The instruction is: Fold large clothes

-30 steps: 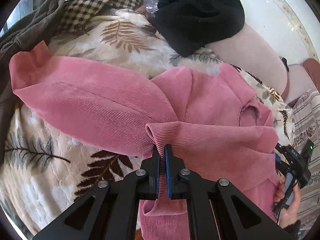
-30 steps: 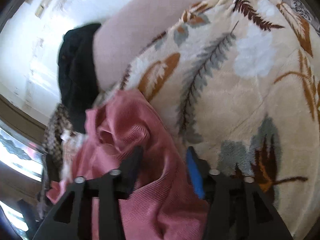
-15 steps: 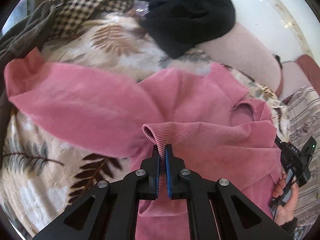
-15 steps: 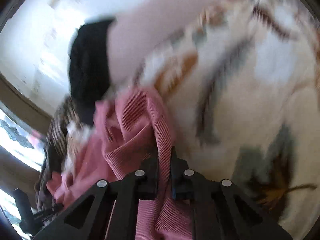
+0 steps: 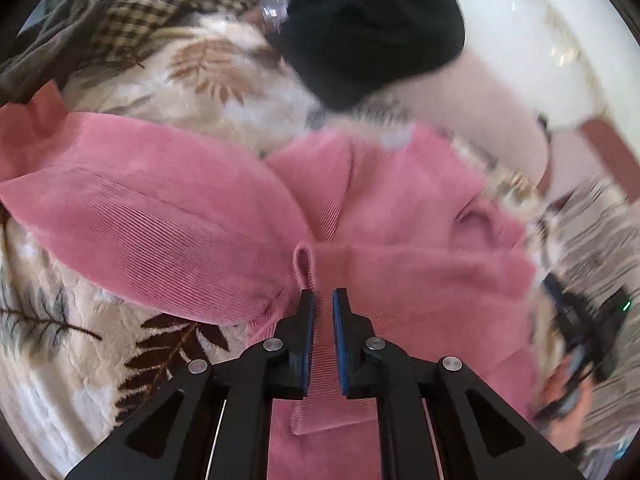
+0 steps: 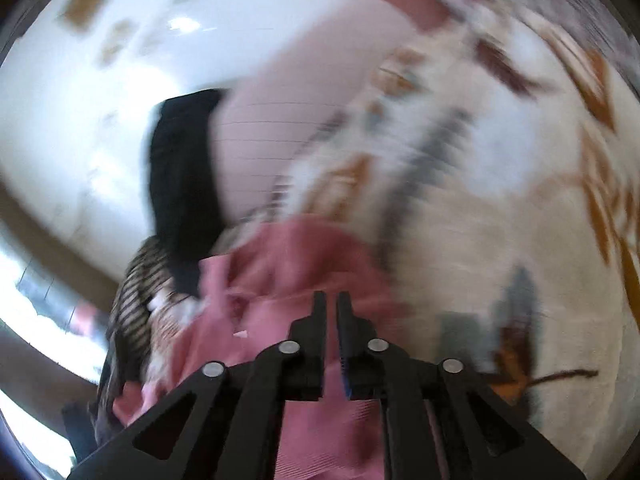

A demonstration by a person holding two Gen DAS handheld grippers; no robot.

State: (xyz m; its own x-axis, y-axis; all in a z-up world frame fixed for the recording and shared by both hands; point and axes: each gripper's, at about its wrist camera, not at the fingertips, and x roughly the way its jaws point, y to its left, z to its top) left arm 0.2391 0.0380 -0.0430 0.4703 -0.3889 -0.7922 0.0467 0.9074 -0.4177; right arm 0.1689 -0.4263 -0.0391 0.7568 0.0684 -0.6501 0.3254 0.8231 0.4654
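Note:
A pink ribbed garment (image 5: 168,216) lies spread on a leaf-patterned blanket (image 5: 60,360), one sleeve stretched to the left. My left gripper (image 5: 323,294) hovers over its middle. Its jaws are opening, a narrow gap shows between the pads, and a small upright fold (image 5: 304,260) stands free just ahead of the left fingertip. In the blurred right wrist view my right gripper (image 6: 331,300) sits at the garment's edge (image 6: 288,264). Its jaws are starting to open but look almost shut, with pink cloth still pinched between them. A hand (image 5: 568,416) holds that gripper at the right edge.
A black garment (image 5: 372,28) and a checked one (image 5: 168,12) lie at the blanket's far side. A pale pink cushion (image 5: 480,112) and striped fabric (image 5: 600,240) sit to the right. White floor (image 5: 540,20) lies beyond.
The left jaws have parted slightly and the pink fold now stands loose ahead of them. The right jaws closed on the pink cloth and the right gripper rose, its view tilting upward.

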